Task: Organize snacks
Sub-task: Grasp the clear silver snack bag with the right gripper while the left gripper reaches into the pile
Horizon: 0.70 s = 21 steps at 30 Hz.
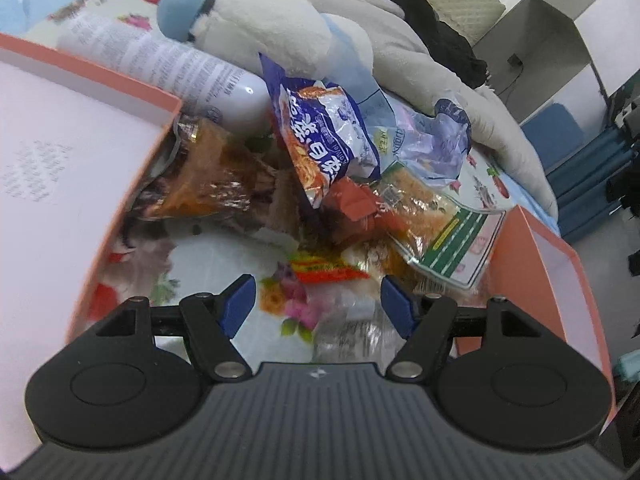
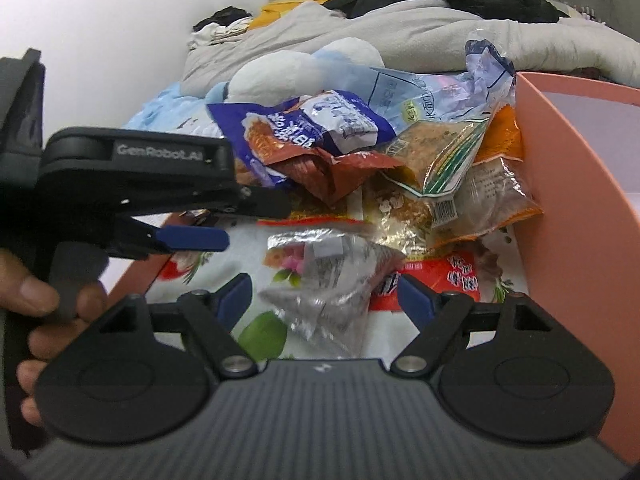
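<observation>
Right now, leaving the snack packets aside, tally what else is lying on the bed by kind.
Orange boxes: 2
Plush toy: 1
White bottle: 1
Total: 4

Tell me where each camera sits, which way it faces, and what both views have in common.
Left wrist: sits on the left gripper, angled down at the snack pile between two pink box panels; only its own open fingers show.
Right wrist: sits on the right gripper, angled down over a clear wrapper; its own open fingers show, plus the left gripper from the side and the hand gripping it.
Shared: the blue noodle packet, the white plush toy and the floral sheet.
</observation>
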Available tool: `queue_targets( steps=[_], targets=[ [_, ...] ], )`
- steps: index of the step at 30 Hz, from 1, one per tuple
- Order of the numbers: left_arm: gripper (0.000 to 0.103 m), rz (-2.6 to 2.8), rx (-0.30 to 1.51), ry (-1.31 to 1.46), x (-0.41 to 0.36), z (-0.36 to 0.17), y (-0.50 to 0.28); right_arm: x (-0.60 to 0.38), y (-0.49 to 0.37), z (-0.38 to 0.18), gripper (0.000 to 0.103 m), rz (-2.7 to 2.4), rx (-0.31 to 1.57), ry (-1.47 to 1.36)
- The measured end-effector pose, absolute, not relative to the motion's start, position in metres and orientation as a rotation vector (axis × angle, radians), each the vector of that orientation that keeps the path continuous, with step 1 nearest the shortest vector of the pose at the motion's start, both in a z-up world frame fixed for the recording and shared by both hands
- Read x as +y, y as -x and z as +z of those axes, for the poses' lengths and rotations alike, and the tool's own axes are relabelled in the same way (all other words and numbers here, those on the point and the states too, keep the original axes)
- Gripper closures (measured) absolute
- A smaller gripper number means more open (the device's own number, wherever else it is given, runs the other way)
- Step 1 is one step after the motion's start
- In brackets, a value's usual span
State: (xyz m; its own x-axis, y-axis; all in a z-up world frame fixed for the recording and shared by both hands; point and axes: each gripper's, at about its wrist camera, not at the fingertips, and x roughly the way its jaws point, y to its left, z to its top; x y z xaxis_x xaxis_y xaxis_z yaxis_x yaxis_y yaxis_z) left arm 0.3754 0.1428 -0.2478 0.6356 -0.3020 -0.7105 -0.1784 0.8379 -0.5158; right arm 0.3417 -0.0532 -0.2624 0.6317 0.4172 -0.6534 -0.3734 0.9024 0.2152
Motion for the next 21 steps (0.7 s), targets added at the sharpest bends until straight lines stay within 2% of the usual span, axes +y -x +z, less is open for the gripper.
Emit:
queue_targets(
  steps=[5, 7, 11, 12, 14, 15, 21],
  targets=[
    [0.033, -0.088, 0.907, 0.605, 0.143, -0.265, -0.396, -0.047, -0.356, -0.273, 0.023, 0.445, 0.819, -0.095],
    [0.043, -0.103, 0.923, 0.609, 0.142, -0.272, -0.403, -0.046, -0.360, -0.277, 0.025, 0.431, 0.835, -0.102],
    [0.051, -0.121, 0.901, 0.549, 0.133, -0.275, -0.409, -0.049, -0.368, -0.281, 0.029, 0.440, 0.855, -0.154],
    [0.060, -0.125, 0.902, 0.559, 0.133, -0.277, -0.410, -0.049, -0.369, -0.281, 0.038, 0.428, 0.857, -0.147],
    [0.070, -0.121, 0.901, 0.567, 0.132, -0.278, -0.410, -0.051, -0.372, -0.283, 0.064, 0.400, 0.873, -0.140],
    [0.078, -0.121, 0.903, 0.560, 0.132, -0.279, -0.410, -0.053, -0.374, -0.284, 0.067, 0.395, 0.881, -0.147],
    [0.096, -0.126, 0.898, 0.576, 0.129, -0.277, -0.399, -0.059, -0.366, -0.278, 0.072, 0.396, 0.873, -0.127]
  ],
)
